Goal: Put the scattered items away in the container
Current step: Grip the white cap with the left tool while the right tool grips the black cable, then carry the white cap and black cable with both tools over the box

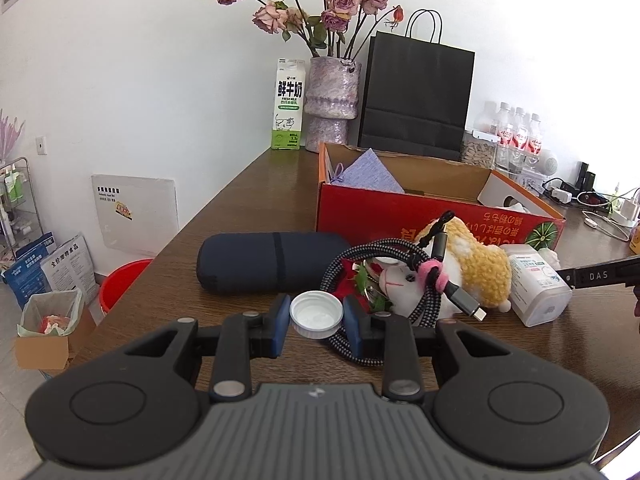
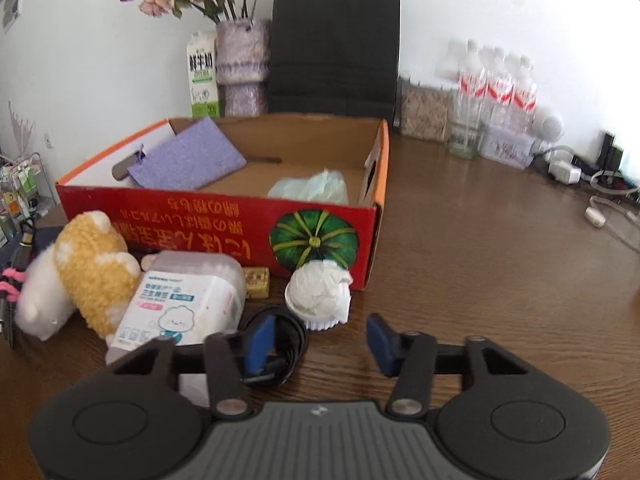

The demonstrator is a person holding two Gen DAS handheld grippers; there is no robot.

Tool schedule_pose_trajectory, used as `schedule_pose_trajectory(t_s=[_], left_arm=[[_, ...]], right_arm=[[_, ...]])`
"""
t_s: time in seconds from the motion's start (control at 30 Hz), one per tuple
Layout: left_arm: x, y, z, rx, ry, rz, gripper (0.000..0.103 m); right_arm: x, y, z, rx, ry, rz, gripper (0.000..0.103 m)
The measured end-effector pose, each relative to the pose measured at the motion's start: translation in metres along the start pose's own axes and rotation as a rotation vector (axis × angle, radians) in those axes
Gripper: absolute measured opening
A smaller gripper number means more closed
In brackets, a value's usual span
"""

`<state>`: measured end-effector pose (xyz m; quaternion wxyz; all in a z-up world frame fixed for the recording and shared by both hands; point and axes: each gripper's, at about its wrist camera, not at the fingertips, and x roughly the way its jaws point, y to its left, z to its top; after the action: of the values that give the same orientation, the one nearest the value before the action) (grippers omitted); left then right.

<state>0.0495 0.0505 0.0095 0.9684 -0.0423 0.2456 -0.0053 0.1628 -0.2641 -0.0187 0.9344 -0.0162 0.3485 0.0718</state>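
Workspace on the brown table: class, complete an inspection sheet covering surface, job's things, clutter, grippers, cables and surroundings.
Surface: brown wooden table, crowded on the left.
Job's things: red cardboard box holds a purple pad; plush toy, wipes pack and dark pouch lie outside.
Clutter: milk carton, vase, black bag, water bottles.
Grippers: left gripper shut on white cap; right gripper open, empty.
Cables: braided cable draped over the plush toy.
Surroundings: white wall; red bucket on the floor.
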Motion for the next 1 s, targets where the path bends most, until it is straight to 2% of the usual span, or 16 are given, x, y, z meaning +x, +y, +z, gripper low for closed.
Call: schedule_pose_trajectory(t_s=[0.03, 0.17, 0.2, 0.23, 0.27, 0.33, 0.73, 1.0], left_arm=[[0.001, 0.001, 0.0, -0.003, 0.001, 0.003, 0.029], [0.004, 0.004, 0.0, -0.016, 0.009, 0.009, 0.029], [0.005, 0.004, -0.001, -0.017, 0.01, 0.006, 0.029], [0.005, 0.004, -0.001, -0.016, 0.011, 0.003, 0.029], [0.005, 0.003, -0.001, -0.015, 0.011, -0.001, 0.029], [0.005, 0.002, -0.001, -0.013, 0.01, -0.005, 0.029], [0.004, -0.001, 0.011, -0.011, -0.034, -0.014, 0.029], [0.006, -0.012, 0.042, 0.015, -0.112, -0.045, 0.029]], right_arm=[[0.001, 0.0, -0.001, 0.009, 0.003, 0.021, 0.036], [0.003, 0.002, -0.006, 0.009, 0.007, 0.037, 0.034], [0.002, 0.001, -0.007, 0.017, 0.008, 0.048, 0.03], [0.002, -0.001, -0.008, 0.027, 0.008, 0.067, 0.021], [0.001, -0.002, -0.008, 0.032, 0.009, 0.088, 0.019], [0.0, 0.001, -0.01, 0.018, 0.003, 0.078, 0.017], [-0.018, -0.009, -0.013, 0.075, -0.045, 0.066, 0.015], [-0.036, -0.008, 0.005, 0.077, -0.132, 0.067, 0.015]])
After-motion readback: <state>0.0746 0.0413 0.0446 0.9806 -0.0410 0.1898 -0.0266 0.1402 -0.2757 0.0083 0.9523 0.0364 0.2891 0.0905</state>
